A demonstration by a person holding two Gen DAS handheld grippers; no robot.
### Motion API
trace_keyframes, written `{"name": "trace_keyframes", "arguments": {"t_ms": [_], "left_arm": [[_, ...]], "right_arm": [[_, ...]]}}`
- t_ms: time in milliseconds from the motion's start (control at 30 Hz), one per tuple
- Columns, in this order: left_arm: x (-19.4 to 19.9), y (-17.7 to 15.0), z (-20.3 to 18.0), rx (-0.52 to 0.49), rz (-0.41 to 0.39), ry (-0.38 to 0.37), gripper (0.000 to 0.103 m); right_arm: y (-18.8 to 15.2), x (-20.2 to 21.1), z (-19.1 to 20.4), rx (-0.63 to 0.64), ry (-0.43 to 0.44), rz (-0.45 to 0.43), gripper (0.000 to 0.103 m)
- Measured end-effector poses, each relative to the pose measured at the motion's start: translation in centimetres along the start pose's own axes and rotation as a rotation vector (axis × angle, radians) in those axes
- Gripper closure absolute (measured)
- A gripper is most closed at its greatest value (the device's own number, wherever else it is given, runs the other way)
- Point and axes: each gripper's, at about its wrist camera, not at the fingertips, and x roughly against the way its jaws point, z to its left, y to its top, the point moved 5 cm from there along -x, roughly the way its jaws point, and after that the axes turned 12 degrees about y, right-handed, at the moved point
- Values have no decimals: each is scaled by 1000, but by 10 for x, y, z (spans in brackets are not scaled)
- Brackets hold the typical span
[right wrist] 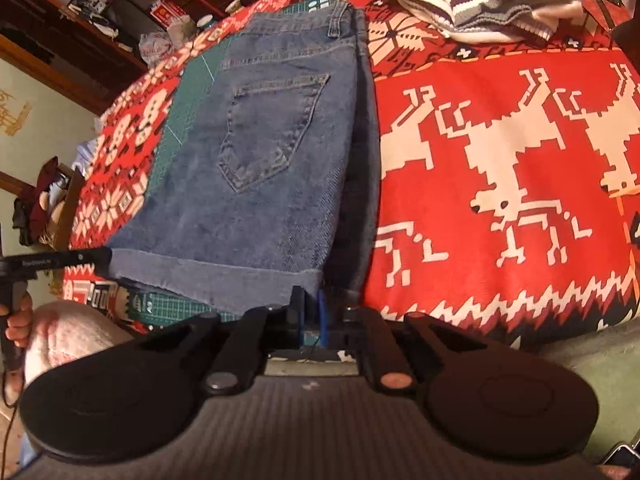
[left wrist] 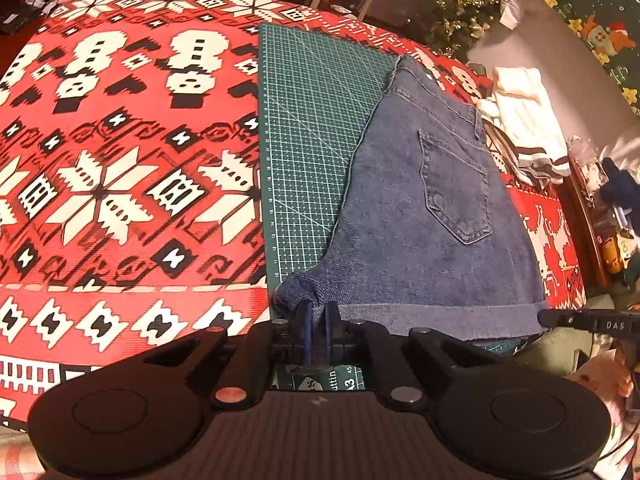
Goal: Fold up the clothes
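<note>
Two grippers meet at the cuffed hem of the denim shorts (left wrist: 420, 216), which lie doubled over, pocket up, on the green cutting mat (left wrist: 312, 128) atop the red-patterned table (left wrist: 120, 160). Left gripper (left wrist: 316, 316) jaws pinch the hem's corner; right gripper (right wrist: 310, 308) jaws stand narrow at the opposite corner, grip unclear. Denim looks thick, limp, creasing stiffly; corners suit holding.

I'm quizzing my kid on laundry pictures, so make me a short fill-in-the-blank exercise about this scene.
1. The denim shorts lie partly on a green cutting ____.
2. The left tool pinches the shorts at their ____ edge.
3. The tablecloth beside the shorts shows white ____ on red.
4. Beyond the shorts lies a crumpled white ____ with striped trim.

Missing words: mat; hem; reindeer; sweater
</note>
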Motion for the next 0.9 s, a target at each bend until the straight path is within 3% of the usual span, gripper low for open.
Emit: {"name": "trace_keyframes", "arguments": {"t_ms": [300, 433, 533, 700, 900], "left_arm": [[-7, -2, 1, -12, 32, 49, 93], [-10, -2, 3, -14, 48, 64, 81], [-13, -3, 4, 5, 85, 35, 66], [-27, -3, -8, -50, 155, 67, 66], [-36, 0, -18, -95, 165, 85, 65]], "right_arm": [[-2, -13, -8, -15, -58, 48, 89], [-1, -12, -6, -9, -61, 36, 84], [0, -13, -10, -24, -66, 43, 78], [2, -21, -11, -32, -72, 68, 73], [6, -33, -13, -43, -72, 91, 74]]}}
